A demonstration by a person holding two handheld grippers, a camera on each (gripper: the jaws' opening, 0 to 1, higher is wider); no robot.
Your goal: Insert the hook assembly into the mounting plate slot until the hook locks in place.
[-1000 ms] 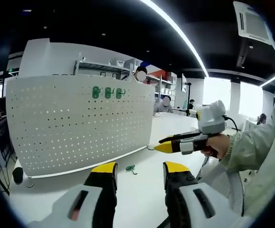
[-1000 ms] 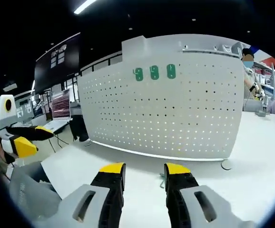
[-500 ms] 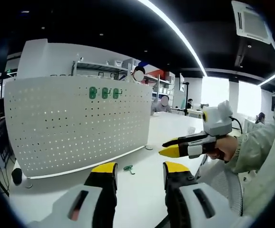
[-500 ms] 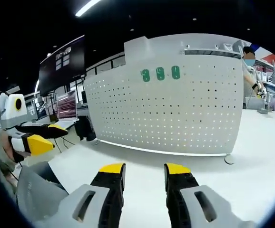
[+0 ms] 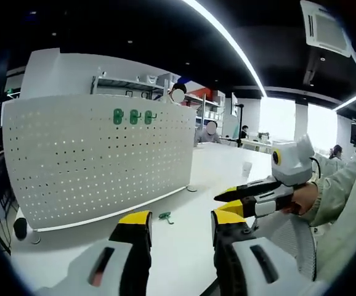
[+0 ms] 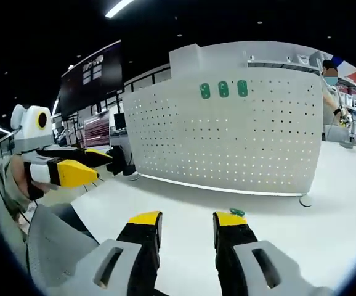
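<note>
A white perforated mounting plate (image 5: 98, 160) stands upright on the white table (image 5: 184, 253), with three green hooks (image 5: 133, 116) in a row near its top. The same plate (image 6: 227, 139) and hooks (image 6: 223, 89) face the right gripper view. A loose green hook (image 5: 164, 216) lies flat on the table in front of the plate; it also lies just past my right jaw tip (image 6: 236, 211). My left gripper (image 5: 181, 222) is open and holds nothing. My right gripper (image 6: 187, 221) is open and holds nothing. Each gripper reaches into the other's view, right (image 5: 227, 198) and left (image 6: 101, 165).
The plate rests on small round feet (image 6: 305, 200). A dark round object (image 5: 21, 228) sits by the plate's left end. People work at benches behind the plate (image 5: 210, 134). Screens (image 6: 98, 126) stand at the left in the right gripper view. A sleeve (image 5: 344, 185) is at right.
Both views have shifted slightly. The right gripper sits lower and further right in the left gripper view. The loose hook has come into sight beside my right jaw tip.
</note>
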